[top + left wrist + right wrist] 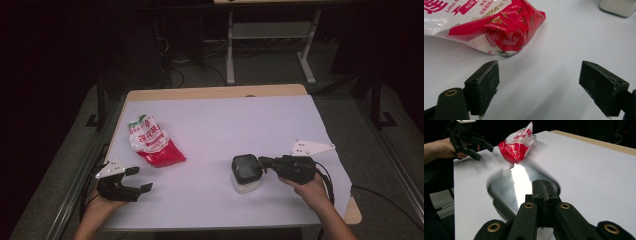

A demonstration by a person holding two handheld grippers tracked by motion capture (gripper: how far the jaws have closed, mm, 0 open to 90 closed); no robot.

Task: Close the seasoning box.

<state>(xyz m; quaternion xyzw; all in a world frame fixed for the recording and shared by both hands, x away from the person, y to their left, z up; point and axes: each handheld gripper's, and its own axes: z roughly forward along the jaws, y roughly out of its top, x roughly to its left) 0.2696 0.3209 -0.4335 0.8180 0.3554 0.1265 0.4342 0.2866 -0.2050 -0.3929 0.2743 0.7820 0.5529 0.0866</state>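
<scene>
Pinching dark lid (246, 166), seemingly: right claw (262, 162) closed; left claw (141, 179) wide, empty.

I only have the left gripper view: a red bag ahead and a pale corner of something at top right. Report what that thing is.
Observer: It is a pale tub with a dark glossy lid, standing well apart from the bag.
Operator: Now give me the right tool.
Observer: Its jaws are shut, with the tips at the edge of the lid on that hand's side.
Operator: Say whether it grips the lid.
Observer: I cannot tell. In the right gripper view the closed tips sit over the lid's rim, and the point of contact is hidden.
</scene>
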